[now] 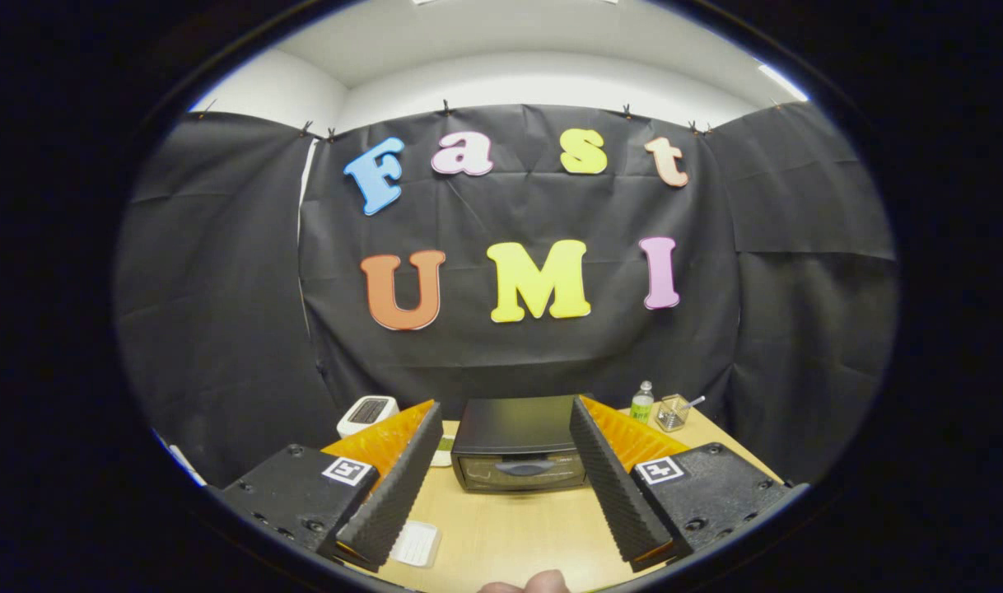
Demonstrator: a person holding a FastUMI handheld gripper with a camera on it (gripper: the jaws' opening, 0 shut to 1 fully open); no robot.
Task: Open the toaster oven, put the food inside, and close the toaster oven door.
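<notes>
Nearest, we saw a fingertip-like shape (524, 583) at the table's near edge, and our gripper (510, 469) held its fingers spread wide, clasping nothing. A small white ridged tray (415, 543) lay on the pale wooden table (510, 535) just beside the left finger; whether it carried the food we could not tell. Beyond, framed between the fingers, stood the black box-shaped toaster oven (518, 445), its glass door shut, grey handle (524, 467) facing us. Farther back sat a white appliance (366, 413), a green-labelled bottle (642, 402) and a clear cup (673, 412). We judged a misaligned reach could slip off the handle or shove the oven backward.
</notes>
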